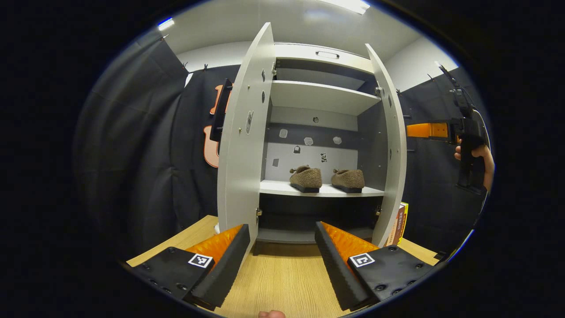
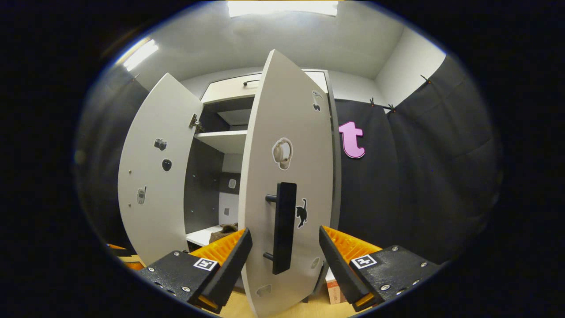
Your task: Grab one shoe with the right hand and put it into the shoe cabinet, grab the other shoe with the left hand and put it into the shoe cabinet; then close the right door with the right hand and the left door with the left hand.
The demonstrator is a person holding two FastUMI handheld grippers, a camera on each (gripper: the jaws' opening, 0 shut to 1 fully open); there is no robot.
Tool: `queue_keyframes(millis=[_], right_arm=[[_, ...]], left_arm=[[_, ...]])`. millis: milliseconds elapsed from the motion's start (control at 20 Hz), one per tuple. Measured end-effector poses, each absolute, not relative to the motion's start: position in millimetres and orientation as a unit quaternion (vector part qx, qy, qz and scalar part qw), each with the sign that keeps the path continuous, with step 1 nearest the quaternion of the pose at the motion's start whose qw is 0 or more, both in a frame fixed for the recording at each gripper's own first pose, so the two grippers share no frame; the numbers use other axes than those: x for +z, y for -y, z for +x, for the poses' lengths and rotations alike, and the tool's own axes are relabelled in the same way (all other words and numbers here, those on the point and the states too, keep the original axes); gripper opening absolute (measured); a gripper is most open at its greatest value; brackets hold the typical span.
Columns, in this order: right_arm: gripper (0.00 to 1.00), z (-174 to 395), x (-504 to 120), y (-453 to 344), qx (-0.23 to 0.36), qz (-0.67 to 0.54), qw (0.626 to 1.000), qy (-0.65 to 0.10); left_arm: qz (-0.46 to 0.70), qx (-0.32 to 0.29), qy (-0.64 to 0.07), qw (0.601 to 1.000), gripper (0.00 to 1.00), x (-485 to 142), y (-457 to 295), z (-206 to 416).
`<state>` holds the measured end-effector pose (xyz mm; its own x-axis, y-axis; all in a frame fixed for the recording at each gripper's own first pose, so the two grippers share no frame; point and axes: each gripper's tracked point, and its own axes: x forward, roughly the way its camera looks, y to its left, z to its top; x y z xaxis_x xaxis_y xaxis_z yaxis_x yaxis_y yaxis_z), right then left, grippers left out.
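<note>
Wooden floor (image 1: 282, 278) under empty left claw (image 1: 282, 260), right claw (image 2: 282, 260) likewise spread, astride door handle (image 2: 284, 227).

No readable words or numbers appear. Each hand-held gripper carries square black-and-white coded marker tags on its fingers, patterns rather than text: on the left hand-held gripper (image 1: 282, 260) and the right hand-held gripper (image 2: 284, 263). The box (image 1: 399, 223) beside the shoe cabinet (image 1: 318, 99) has print on its spine, too small to make out. Small picture stickers on the right door (image 2: 287, 176) bear no lettering.
</note>
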<state>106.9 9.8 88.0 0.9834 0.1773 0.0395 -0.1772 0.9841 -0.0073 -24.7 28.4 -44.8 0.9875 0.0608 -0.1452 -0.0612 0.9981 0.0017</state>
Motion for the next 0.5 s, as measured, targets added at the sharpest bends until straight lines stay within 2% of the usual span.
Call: queue_keyframes(millis=[50, 150, 250, 300, 350, 400, 500], right_arm=[[0.97, 105, 91, -13, 0.097, 0.012, 0.995, 0.019], [0.94, 105, 92, -8, 0.097, 0.031, 0.995, 0.011], [0.94, 104, 100, -1, 0.093, 0.043, 0.995, 0.019], [0.98, 104, 102, 7, 0.085, 0.042, 0.995, 0.022], [0.94, 104, 103, 14, 0.076, 0.036, 0.996, 0.023], [0.94, 105, 105, 23, 0.065, 0.03, 0.997, 0.025], [0.94, 108, 108, 32, 0.057, 0.022, 0.998, 0.027]], left_arm=[[-0.001, 0.032, -0.073, 0.997, 0.97, -44, -30, -25], [0.002, 0.036, -0.074, 0.997, 0.99, -45, -32, -25], [0.004, 0.039, -0.074, 0.996, 0.97, -44, -34, -26], [0.003, 0.041, -0.076, 0.996, 0.99, -44, -37, -25], [0.003, 0.043, -0.077, 0.996, 0.99, -48, -33, -31], [0.004, 0.044, -0.078, 0.996, 0.96, -55, -30, -34], [0.004, 0.046, -0.078, 0.996, 0.97, -62, -29, -34]])
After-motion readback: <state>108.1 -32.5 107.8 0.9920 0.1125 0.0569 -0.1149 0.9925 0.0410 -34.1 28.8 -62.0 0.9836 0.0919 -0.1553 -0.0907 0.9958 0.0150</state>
